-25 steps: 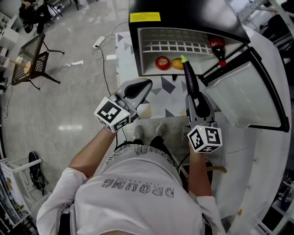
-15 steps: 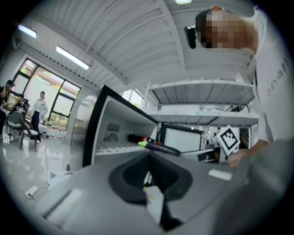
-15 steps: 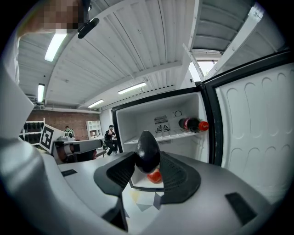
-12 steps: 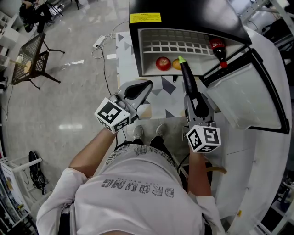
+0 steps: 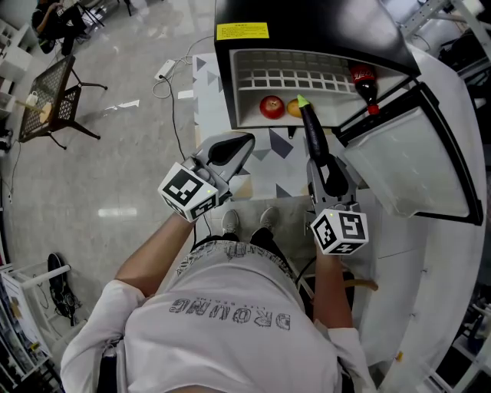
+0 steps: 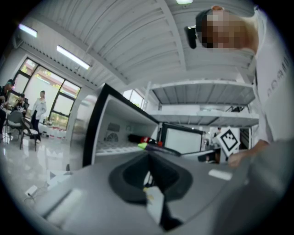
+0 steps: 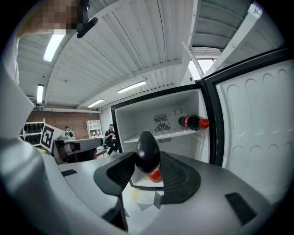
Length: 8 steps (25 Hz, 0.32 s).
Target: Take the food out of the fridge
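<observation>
Fridge [image 5: 322, 27] standing open. Right gripper [image 5: 322, 163] jaws pinching eggplant [image 5: 311, 130], its green stem tip pointing to 12 o'clock and reaching fridge mouth beside orange [image 5: 292, 109]; touching or not, cannot tell. Apple [image 5: 271, 106] sitting at 9 o'clock of orange. Cola bottle [image 5: 364, 80] lying at 2 o'clock of stem tip. Left gripper [image 5: 227, 150] jaws pressed together, gripping nothing, hanging outside fridge. Judging: 1 item coming out, 2 fruits plus bottle waiting inside.

- One eggplant [image 5: 313, 137], centre frame
- One red apple [image 5: 271, 106] and one orange [image 5: 292, 108], upper centre
- One cola bottle [image 5: 364, 80], upper right
- One fridge [image 5: 307, 23], up top
</observation>
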Motion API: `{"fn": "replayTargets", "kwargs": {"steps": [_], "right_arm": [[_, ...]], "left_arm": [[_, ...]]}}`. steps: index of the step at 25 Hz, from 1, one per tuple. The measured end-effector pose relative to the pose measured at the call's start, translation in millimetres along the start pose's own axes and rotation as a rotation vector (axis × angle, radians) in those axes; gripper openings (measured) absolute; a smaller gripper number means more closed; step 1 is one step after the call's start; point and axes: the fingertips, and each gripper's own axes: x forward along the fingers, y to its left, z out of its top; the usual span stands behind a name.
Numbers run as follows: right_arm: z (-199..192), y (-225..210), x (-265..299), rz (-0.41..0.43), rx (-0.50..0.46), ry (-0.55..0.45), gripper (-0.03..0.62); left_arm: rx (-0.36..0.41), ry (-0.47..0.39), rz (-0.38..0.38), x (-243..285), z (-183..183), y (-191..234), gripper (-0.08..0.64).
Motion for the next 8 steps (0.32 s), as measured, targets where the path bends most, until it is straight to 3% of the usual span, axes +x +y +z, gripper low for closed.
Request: {"fn": "replayTargets", "kwargs": {"steps": [8], "right_arm": [[-4.9, -3.4, 0.1, -0.006, 0.003, 0.012, 0.16]], "left_arm": [[0.0, 0.0, -0.001, 1.6, -1.0, 0.9, 0.008]]}}
